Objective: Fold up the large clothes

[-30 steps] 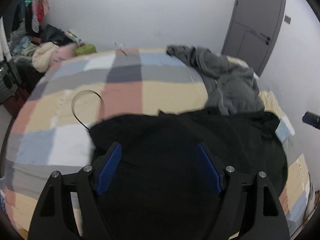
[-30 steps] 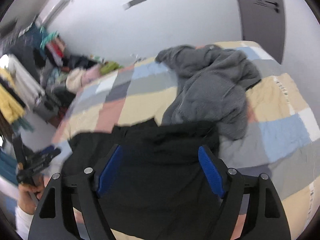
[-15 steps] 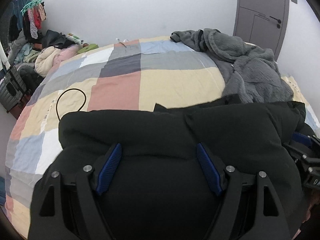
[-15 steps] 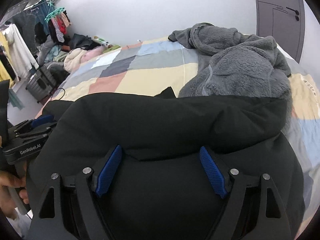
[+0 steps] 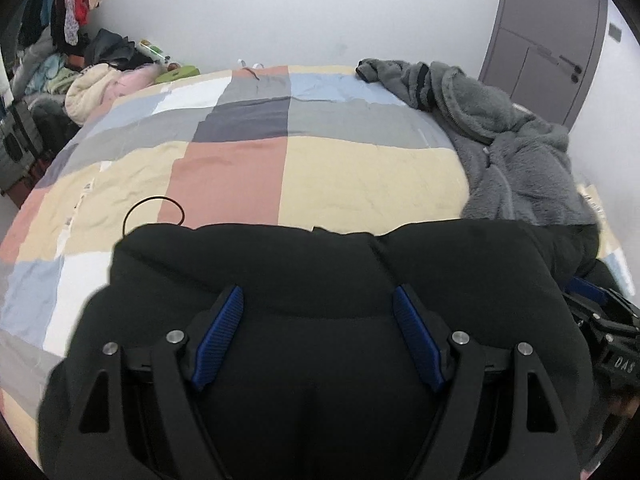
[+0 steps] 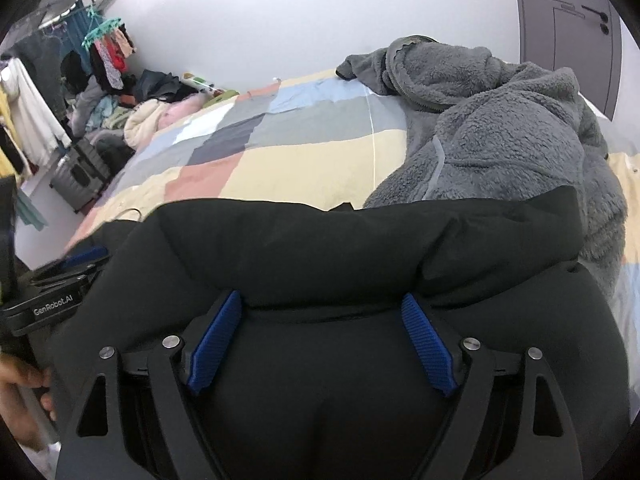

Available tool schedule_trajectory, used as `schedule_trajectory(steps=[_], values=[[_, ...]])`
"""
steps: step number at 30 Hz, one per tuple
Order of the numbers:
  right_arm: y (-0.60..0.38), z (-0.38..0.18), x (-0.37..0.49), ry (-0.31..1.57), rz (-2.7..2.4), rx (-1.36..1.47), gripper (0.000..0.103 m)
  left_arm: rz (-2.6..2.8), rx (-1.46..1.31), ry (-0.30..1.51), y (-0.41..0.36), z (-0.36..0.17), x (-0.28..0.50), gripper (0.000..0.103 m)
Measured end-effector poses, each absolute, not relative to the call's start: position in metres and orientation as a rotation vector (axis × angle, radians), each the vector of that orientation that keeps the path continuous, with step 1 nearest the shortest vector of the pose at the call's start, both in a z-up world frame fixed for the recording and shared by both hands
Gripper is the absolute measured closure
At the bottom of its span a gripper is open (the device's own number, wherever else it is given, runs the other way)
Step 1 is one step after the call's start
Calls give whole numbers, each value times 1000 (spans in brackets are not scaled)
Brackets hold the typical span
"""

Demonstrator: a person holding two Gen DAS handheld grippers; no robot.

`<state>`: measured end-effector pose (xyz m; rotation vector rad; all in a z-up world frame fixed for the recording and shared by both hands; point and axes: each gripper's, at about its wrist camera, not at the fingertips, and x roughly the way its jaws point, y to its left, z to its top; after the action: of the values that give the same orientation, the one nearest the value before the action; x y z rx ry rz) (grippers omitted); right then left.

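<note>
Puffy black coat (image 5: 320, 264) bulges beside shaggy grey fleece (image 5: 516, 152) on patchwork quilt (image 5: 248, 168).

Both grippers angle downward side by side — left gripper (image 5: 318, 336) and right gripper (image 6: 322, 340), jaws spread wide.

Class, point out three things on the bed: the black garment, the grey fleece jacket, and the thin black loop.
black garment (image 5: 320, 264): left wrist view, its bulky folded top.
grey fleece jacket (image 6: 500, 132): right wrist view, its fluffy body.
thin black loop (image 5: 138, 205): left wrist view, the loop's upper arc.
</note>
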<state>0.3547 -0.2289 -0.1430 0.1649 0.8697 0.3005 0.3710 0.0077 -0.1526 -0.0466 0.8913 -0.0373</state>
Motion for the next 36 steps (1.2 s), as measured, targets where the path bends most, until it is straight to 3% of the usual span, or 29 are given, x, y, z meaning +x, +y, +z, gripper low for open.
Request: schedule_trajectory(steps=[7,10,11,13,21,22,24,25,26,27,28,30,36], values=[[-274,-107,289,753,281,145,21,-1,-176,783,85,-119,300,25],[-310,-102,266,714,224,199,13,58,-248,731,129,-114,267,19],[-325,-106,260,714,201,239,6,71,-264,725,141,-117,258,15],[-351,-116,255,730,143,307,4,68,-305,733,157,-127,248,13],[-391,-164,276,861,186,520,4,-77,-429,794,152,-160,263,13],[-388,-167,281,866,205,531,8,-94,-456,798,151,-164,268,13],[-378,-168,288,863,249,535,31,-112,-478,796,150,-169,273,29],[-371,-166,292,862,259,511,47,-113,-469,791,149,-171,275,35],[-362,-161,295,849,260,467,70,-111,-462,778,149,-171,275,52],[-352,-155,296,828,260,420,79,-110,-461,768,150,-169,276,74],[-341,-145,297,794,253,363,88,-112,-465,755,152,-167,276,83],[-327,-133,297,742,225,299,93,-122,-477,711,157,-157,273,96],[-313,-88,300,562,152,219,96,-158,-485,505,162,-102,258,98]])
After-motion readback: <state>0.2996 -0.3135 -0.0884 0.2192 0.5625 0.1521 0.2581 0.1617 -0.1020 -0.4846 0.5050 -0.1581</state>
